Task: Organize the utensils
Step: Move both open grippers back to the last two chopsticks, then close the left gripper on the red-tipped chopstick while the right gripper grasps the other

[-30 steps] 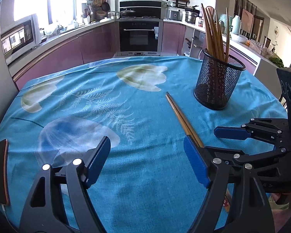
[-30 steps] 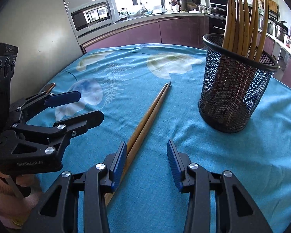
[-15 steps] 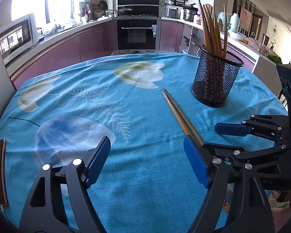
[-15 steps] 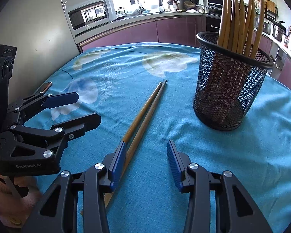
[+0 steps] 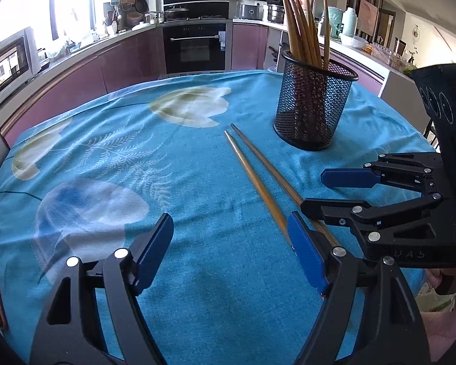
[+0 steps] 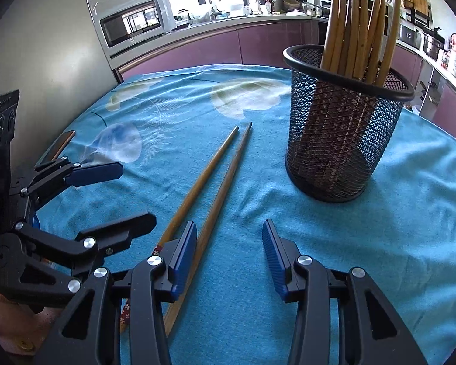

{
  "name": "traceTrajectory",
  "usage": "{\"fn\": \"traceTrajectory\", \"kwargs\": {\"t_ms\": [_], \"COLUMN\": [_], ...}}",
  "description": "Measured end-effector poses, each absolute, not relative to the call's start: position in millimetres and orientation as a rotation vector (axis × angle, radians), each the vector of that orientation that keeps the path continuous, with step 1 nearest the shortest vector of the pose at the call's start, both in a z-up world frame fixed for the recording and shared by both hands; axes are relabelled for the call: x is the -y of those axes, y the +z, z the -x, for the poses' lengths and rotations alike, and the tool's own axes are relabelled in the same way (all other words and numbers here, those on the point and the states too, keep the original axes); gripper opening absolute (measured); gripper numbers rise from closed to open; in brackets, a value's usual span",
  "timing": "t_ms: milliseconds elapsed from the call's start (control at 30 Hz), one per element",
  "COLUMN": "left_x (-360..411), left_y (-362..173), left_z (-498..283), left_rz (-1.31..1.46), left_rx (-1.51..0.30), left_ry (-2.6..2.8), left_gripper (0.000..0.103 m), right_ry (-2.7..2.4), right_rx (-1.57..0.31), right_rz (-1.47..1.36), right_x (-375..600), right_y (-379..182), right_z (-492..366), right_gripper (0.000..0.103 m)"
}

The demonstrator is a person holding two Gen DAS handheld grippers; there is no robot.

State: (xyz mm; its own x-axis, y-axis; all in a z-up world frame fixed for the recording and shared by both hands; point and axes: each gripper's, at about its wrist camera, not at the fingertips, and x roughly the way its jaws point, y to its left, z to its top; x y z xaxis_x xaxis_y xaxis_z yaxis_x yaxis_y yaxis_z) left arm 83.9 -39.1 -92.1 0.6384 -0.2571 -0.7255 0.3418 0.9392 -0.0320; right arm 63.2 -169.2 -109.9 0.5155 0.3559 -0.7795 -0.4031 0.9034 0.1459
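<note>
Hovering low over the left of the blue tabletop (image 5: 112, 158), the left hand-held gripper (image 5: 228, 252) stands wide with only cloth between its blue pads. Just right of it, two loose chopsticks (image 6: 215, 176) lie side by side, nearly touching, their long axis running from the near edge away toward the far middle, thick ends nearest. The right hand-held gripper (image 6: 228, 249) is about half spread and holds nothing; its left pad sits over the chopsticks' near stretch, so it looks the better placed to take them. Farther right stands the mesh holder (image 6: 343, 140), upright and already full of chopsticks.
</note>
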Motion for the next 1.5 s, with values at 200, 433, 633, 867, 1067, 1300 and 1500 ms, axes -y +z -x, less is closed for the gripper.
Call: {"fn": "traceTrajectory", "kwargs": {"t_ms": [200, 433, 633, 867, 1067, 1300, 1500], "left_x": [44, 54, 55, 50, 49, 51, 55], "left_y": [-98, -103, -105, -104, -103, -103, -103], "left_z": [-81, -81, -84, -87, -90, -103, -114], "left_rz": [-0.118, -0.134, -0.137, -0.106, -0.090, -0.090, -0.083], "left_rx": [-0.830, -0.848, -0.854, -0.862, -0.867, -0.870, -0.879], "left_ry": [-0.374, -0.406, -0.390, -0.377, -0.371, -0.365, -0.361], "left_gripper": [0.071, 0.057, 0.048, 0.042, 0.041, 0.040, 0.032], "right_ry": [0.453, 0.456, 0.462, 0.459, 0.441, 0.456, 0.470], "right_rx": [-0.929, -0.938, -0.933, -0.923, -0.913, -0.927, -0.938], "right_rz": [0.047, 0.042, 0.054, 0.059, 0.061, -0.002, -0.047], "right_x": [173, 174, 168, 159, 157, 167, 173], "right_y": [-110, -110, -110, -111, -112, -113, -113], "right_z": [-65, -69, -77, -92, -96, -93, -90], "right_gripper": [0.042, 0.041, 0.041, 0.036, 0.024, 0.013, 0.008]}}
